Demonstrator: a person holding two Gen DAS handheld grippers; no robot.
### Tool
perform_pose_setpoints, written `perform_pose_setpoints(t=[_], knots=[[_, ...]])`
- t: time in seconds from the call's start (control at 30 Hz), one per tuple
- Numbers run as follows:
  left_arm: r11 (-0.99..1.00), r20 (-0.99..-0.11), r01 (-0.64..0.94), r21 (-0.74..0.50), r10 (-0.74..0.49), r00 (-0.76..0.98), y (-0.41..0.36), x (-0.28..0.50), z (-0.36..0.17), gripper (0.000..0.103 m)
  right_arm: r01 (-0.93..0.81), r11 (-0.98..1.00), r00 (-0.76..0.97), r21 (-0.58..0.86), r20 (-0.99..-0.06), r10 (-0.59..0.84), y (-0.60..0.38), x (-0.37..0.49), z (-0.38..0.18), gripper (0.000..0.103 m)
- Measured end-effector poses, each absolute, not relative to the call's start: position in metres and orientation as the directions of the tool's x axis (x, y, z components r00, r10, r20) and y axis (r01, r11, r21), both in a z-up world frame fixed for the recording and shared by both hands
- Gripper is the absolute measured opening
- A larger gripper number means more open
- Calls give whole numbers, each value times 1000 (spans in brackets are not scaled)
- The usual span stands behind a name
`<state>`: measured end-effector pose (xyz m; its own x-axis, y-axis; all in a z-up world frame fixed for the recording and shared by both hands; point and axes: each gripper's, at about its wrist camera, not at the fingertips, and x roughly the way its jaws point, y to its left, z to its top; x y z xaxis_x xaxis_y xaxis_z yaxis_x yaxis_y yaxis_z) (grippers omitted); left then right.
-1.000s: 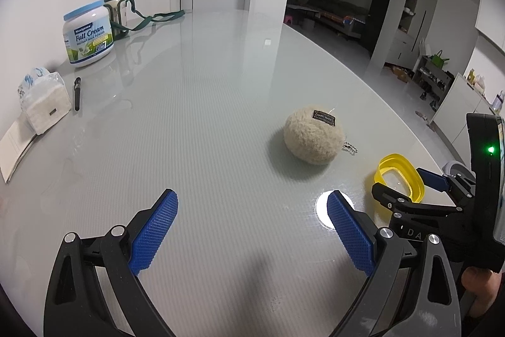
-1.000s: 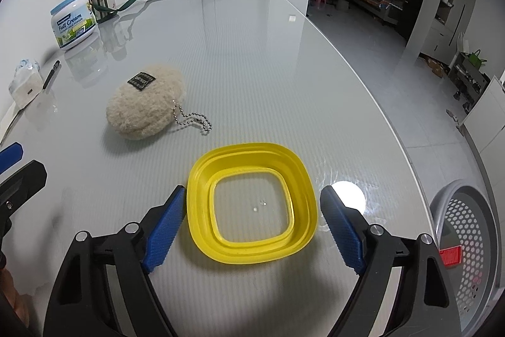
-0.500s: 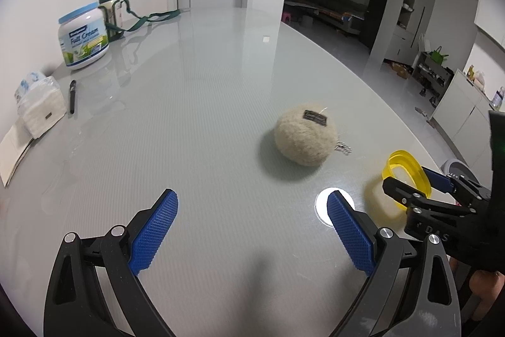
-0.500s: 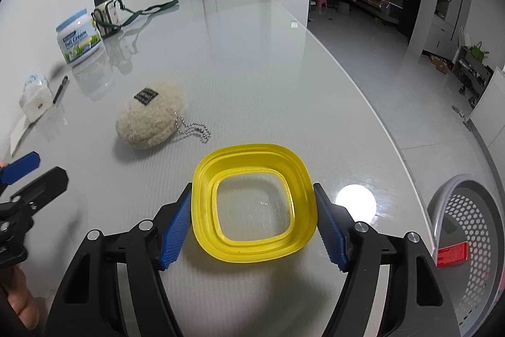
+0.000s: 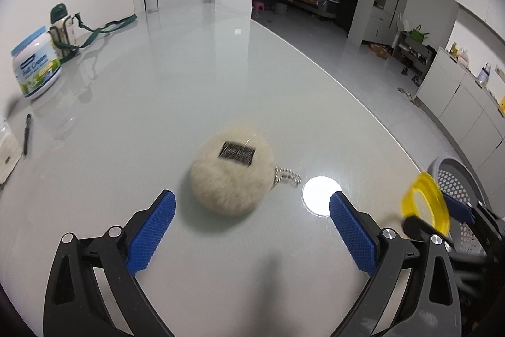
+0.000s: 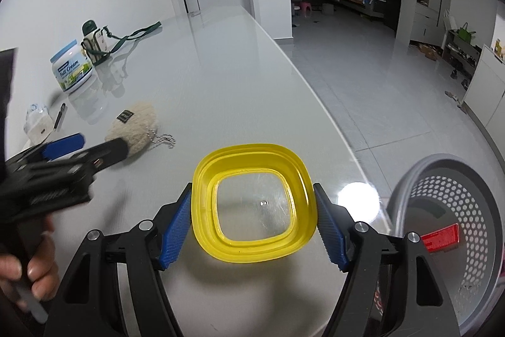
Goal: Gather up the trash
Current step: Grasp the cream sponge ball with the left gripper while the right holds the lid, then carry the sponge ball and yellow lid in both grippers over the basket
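Note:
My right gripper (image 6: 252, 225) is shut on a yellow square lid with a clear centre (image 6: 254, 206) and holds it lifted above the table near its right edge. The lid also shows in the left wrist view (image 5: 424, 204), blurred, in front of a grey perforated bin (image 5: 454, 179). The bin (image 6: 457, 220) stands on the floor just right of the lid. My left gripper (image 5: 249, 229) is open and empty, with a cream fluffy pouch with a bead chain (image 5: 232, 174) just ahead between its fingers. The pouch also shows in the right wrist view (image 6: 134, 128).
On the grey table (image 5: 176, 78), far left, stand a Full Cream tin (image 5: 34, 65) and a green-capped bottle with a strap (image 5: 63, 24). A pen (image 5: 26, 133) and a tissue pack (image 6: 36, 122) lie near the left edge. The table's right edge curves beside the bin.
My right gripper has shut on the yellow lid, lifted it and carried it right toward the bin. My left gripper has moved forward to the fluffy pouch.

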<state>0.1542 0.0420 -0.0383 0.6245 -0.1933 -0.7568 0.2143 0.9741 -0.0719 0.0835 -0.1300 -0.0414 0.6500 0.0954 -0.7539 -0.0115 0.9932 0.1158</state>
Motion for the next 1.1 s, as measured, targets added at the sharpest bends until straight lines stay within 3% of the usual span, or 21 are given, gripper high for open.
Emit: perform_pose_setpoints(t=[0.33,0.47,0.6,1.1], knots=[[988,-813,130,-81,-141,564,50,196,-68,95,8,989,646,149,-756,109,-143,84,-48,69],[988,-806,126,-87,-144,575,54,199,-67,73,5,989,638,151,-761,113,-141,86,-51,69],[985,-797,143,-96,-163,582,53,193,-67,64,3,989,637,148,-763,112,-138,88,-51,69],[975,-745,207,-83,-199,637,50,165,-46,63,35,992,646,124,-760,72,-135,80,-45,69]])
